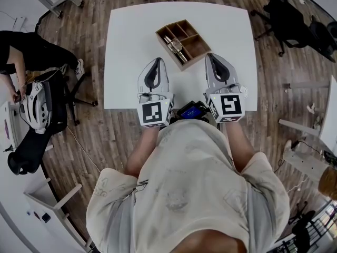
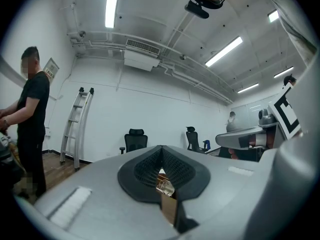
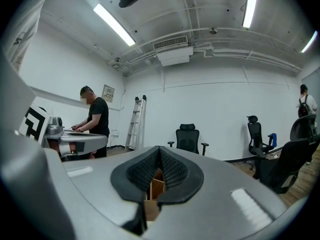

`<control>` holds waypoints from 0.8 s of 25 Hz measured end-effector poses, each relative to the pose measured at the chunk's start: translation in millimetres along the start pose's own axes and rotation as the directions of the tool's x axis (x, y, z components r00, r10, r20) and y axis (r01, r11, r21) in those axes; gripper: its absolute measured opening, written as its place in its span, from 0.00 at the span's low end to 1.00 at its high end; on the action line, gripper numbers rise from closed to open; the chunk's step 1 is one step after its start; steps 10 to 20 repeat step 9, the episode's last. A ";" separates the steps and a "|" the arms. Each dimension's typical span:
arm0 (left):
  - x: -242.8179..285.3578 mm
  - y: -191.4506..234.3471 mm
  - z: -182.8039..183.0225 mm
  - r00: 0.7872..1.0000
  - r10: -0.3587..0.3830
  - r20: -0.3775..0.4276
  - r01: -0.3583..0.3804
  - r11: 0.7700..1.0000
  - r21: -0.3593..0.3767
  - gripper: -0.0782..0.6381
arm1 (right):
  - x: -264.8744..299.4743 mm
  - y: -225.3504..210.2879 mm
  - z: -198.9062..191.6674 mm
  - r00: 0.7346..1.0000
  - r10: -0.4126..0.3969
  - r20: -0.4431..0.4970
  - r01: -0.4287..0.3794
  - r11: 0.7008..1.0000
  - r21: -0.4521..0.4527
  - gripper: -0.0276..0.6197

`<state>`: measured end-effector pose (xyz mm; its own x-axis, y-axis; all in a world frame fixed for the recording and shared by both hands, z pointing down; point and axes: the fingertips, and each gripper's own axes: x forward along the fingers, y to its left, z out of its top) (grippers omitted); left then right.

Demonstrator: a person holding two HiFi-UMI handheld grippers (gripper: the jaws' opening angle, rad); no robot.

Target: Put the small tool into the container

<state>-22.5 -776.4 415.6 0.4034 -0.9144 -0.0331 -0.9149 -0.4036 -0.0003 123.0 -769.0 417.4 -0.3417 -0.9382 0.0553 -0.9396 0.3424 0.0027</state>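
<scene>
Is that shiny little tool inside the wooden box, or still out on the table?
Inside. In the head view the metal tool lies in one compartment of the wooden box, within its walls, not on the white table.

Beige short-sleeved shirt [image 1: 189,188]; grey left gripper [image 1: 156,62], right gripper [image 1: 211,57]; black-white marker cubes [image 1: 156,113].

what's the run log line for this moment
left gripper shut, empty | right gripper shut, empty | small tool lying in wooden container

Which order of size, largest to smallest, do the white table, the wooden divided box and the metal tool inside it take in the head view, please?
1. white table, by far the largest
2. wooden divided box
3. metal tool, lying inside the box

All sit at table level, so the ranking is safe.
</scene>
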 end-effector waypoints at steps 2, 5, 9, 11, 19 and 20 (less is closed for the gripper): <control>2.7 1.4 0.1 1.000 0.004 -0.002 -0.004 1.000 -0.001 0.13 | 3.8 -0.7 0.7 1.000 0.003 -0.002 -0.003 1.000 -0.003 0.05; 3.4 6.4 -1.5 1.000 0.009 -0.005 -0.009 1.000 -0.002 0.13 | 8.5 1.0 0.2 1.000 0.004 -0.004 -0.004 1.000 0.000 0.05; -3.2 12.6 -8.1 1.000 0.015 -0.008 -0.015 1.000 -0.005 0.13 | 8.7 8.7 -7.0 1.000 0.005 -0.006 -0.005 1.000 0.001 0.05; -3.2 12.6 -8.1 1.000 0.015 -0.008 -0.015 1.000 -0.005 0.13 | 8.7 8.7 -7.0 1.000 0.005 -0.006 -0.005 1.000 0.001 0.05; -3.2 12.6 -8.1 1.000 0.015 -0.008 -0.015 1.000 -0.005 0.13 | 8.7 8.7 -7.0 1.000 0.005 -0.006 -0.005 1.000 0.001 0.05; -3.2 12.6 -8.1 1.000 0.015 -0.008 -0.015 1.000 -0.005 0.13 | 8.7 8.7 -7.0 1.000 0.005 -0.006 -0.005 1.000 0.001 0.05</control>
